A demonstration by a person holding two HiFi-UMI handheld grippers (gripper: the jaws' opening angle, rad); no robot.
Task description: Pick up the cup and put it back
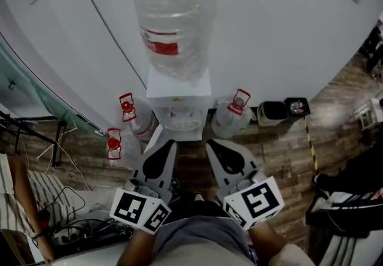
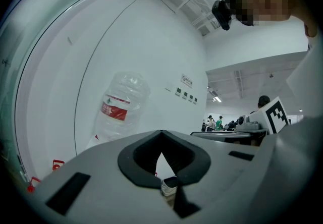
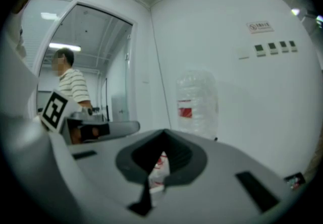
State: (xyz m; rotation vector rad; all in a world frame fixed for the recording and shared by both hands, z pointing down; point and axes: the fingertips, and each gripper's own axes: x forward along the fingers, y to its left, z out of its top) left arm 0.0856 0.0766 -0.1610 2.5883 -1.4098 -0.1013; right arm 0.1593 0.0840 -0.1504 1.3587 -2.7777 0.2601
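Observation:
No cup shows plainly in any view. A white water dispenser (image 1: 178, 100) stands against the wall with a clear bottle (image 1: 173, 19) on top. My left gripper (image 1: 170, 142) and right gripper (image 1: 210, 142) point at its base side by side, both with jaws together and nothing gripped. In the left gripper view the left gripper (image 2: 161, 137) leaves a narrow gap, and a small white thing (image 2: 169, 185) shows through it; I cannot tell what it is. Through the right gripper's (image 3: 164, 134) gap, something red and white (image 3: 159, 165) shows beyond it.
Spare water bottles with red caps stand on the wooden floor left (image 1: 134, 116) and right (image 1: 233, 112) of the dispenser. A black bin (image 1: 272, 112) sits further right. Cables (image 1: 90, 229) lie at the lower left. A person in a striped shirt (image 3: 70, 84) stands nearby.

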